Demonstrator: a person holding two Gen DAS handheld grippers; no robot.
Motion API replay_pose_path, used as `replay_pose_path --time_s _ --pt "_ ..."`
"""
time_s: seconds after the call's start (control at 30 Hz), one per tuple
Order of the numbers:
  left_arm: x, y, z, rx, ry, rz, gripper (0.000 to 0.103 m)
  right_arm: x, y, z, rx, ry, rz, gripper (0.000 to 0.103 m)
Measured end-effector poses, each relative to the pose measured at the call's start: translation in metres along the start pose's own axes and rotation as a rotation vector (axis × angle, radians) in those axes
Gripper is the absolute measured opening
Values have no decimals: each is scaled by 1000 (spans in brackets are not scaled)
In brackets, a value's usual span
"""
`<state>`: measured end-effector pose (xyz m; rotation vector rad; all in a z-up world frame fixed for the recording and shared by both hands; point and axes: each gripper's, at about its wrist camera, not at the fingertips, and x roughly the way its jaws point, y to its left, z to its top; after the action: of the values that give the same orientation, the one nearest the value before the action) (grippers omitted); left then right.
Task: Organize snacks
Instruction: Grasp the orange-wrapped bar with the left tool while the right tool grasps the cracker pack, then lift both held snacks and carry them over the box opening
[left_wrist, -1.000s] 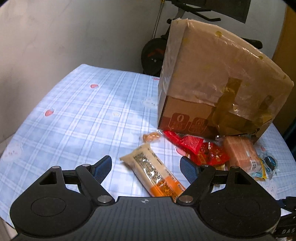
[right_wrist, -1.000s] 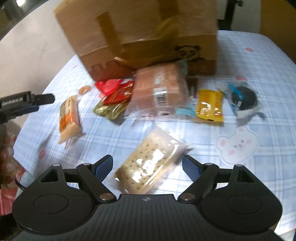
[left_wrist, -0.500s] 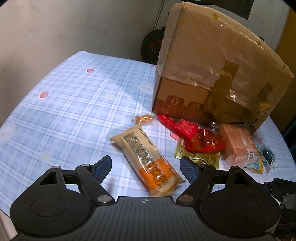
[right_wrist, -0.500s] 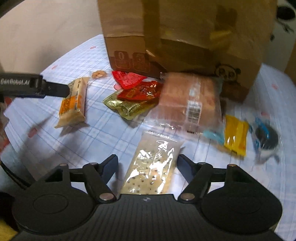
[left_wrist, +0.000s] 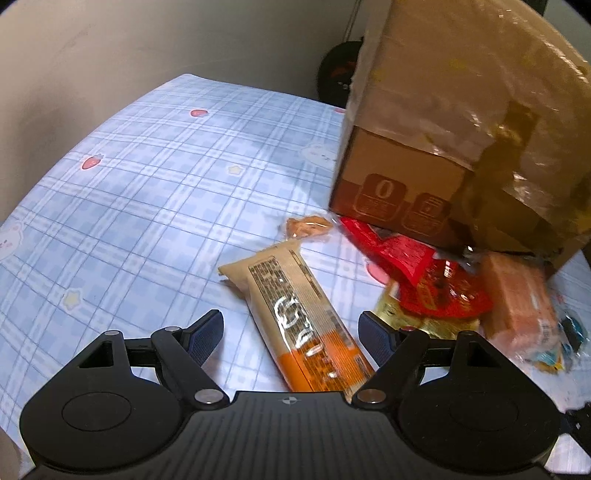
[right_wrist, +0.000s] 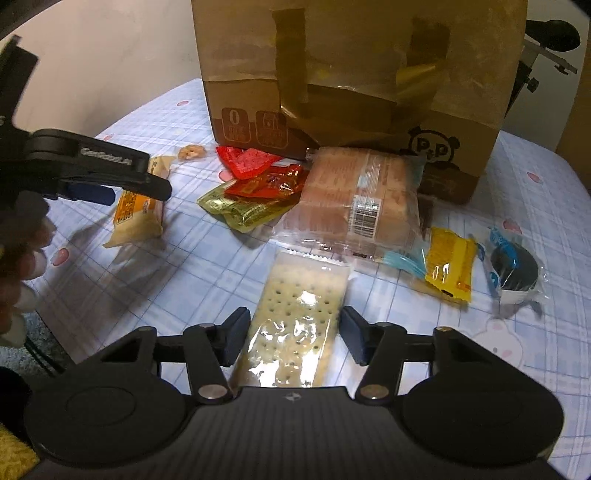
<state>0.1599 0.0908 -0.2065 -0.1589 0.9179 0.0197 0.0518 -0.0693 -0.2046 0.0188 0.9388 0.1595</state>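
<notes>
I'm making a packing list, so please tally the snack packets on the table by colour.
Red: 2
Yellow or gold: 2
Tan and orange: 1
Pink: 1
Clear crackers: 1
Clear, dark cookie: 1
Small orange: 1
Total: 9

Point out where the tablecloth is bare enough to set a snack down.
Bare tablecloth stretches from the left of the long orange-and-tan bar to the cardboard box. A smaller patch lies right of the cracker pack, below the yellow packet. Crowded: the pile against the box front.
</notes>
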Motion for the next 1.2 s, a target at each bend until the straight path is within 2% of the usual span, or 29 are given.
replay_pose_path --time_s 0.13,0.23,0.27,0.4,0.57,0.73,1.03,1.2 --pt "4 0 0 -9 -9 24 78 1 1 0 -1 -7 -1 57" --pt "1 -3 -2 19 -29 -30 56 1 2 -1 -3 -12 -4 57" --pt "-1 -4 -2 26 -29 -30 53 1 2 -1 -4 -13 -5 57" --pt "-8 -4 -7 35 -21 -32 51 1 2 -2 -6 -18 -4 57" --pt "-23 0 -9 43 -28 -53 50 -7 -9 0 54 -34 47 54" --pt "-56 -4 -1 75 -89 -88 50 -34 -19 10 85 -115 80 52" --pt "-110 -17 20 114 -216 -156 50 -73 -41 34 147 -227 88 52" --pt "-139 -26 35 142 -291 -195 50 -103 -54 54 169 -328 106 52"
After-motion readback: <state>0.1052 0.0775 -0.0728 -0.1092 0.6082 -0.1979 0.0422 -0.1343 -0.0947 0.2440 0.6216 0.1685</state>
